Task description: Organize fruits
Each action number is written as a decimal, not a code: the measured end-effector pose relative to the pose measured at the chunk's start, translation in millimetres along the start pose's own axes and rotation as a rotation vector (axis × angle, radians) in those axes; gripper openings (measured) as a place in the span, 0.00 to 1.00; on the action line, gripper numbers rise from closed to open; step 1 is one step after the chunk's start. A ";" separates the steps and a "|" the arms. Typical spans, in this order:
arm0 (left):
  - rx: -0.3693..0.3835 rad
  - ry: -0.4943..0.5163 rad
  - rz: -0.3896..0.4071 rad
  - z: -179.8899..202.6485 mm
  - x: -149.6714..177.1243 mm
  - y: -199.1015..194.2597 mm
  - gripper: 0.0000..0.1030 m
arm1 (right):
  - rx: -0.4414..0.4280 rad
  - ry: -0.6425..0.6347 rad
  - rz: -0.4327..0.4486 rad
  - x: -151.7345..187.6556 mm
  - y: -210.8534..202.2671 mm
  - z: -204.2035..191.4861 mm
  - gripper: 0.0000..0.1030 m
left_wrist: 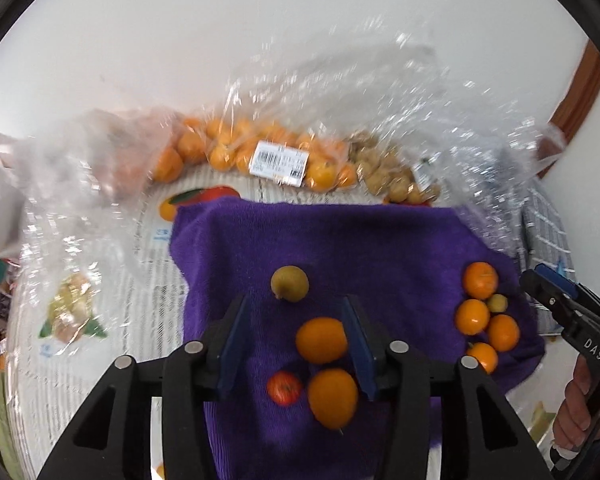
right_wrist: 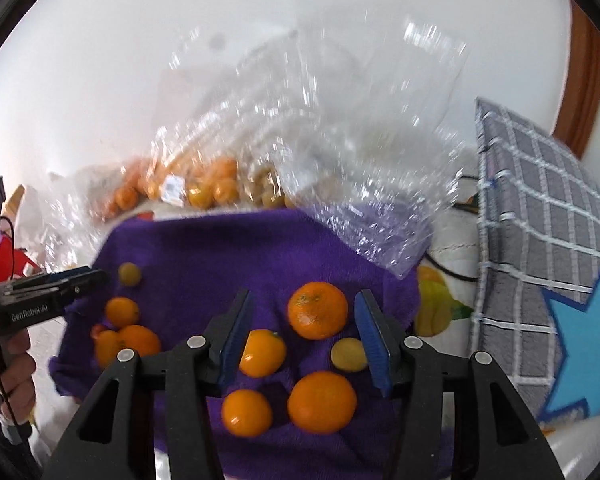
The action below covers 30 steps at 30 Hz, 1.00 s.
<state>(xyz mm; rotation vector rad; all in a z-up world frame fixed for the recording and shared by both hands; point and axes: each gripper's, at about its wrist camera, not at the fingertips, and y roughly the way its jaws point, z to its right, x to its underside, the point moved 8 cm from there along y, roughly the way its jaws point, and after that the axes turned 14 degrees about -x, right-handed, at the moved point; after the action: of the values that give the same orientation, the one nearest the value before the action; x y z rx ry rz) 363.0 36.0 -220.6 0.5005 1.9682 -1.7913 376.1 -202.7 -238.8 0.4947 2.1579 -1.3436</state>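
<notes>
My left tool (left_wrist: 295, 344) and right tool (right_wrist: 304, 340) both tilt steeply down over the purple towel (left_wrist: 380, 240), jaws parted, gripping nothing. Loose oranges (right_wrist: 318, 310) lie in two clusters, one near each side edge of the towel, with a small red fruit (left_wrist: 284, 387) and a brownish fruit (left_wrist: 289, 283). A clear plastic bag (right_wrist: 340, 160) hangs blurred above the far edge. The towel's centre stays free.

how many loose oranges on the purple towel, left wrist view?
6. Two in the near middle, orange and orange. Four clustered at the right edge. Bagged oranges behind not counted; the gripper may hide more.
</notes>
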 end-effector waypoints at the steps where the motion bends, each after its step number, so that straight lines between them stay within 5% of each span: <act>1: 0.000 -0.001 0.012 -0.5 2.8 -10.4 0.45 | 0.004 -0.003 0.014 -0.9 -10.1 -4.1 0.54; 19: -0.022 -0.027 0.234 8.5 68.0 -183.4 0.60 | 0.050 -0.062 0.175 49.0 -196.3 -68.0 0.59; 30: -0.069 -0.017 0.314 23.1 117.6 -240.4 0.82 | 0.089 -0.097 0.244 102.6 -259.4 -70.3 0.94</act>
<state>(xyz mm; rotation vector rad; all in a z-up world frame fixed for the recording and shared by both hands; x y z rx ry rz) 137.2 -13.6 -83.8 0.7242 1.8158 -1.5237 130.9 -249.7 -96.0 0.6897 1.8973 -1.3026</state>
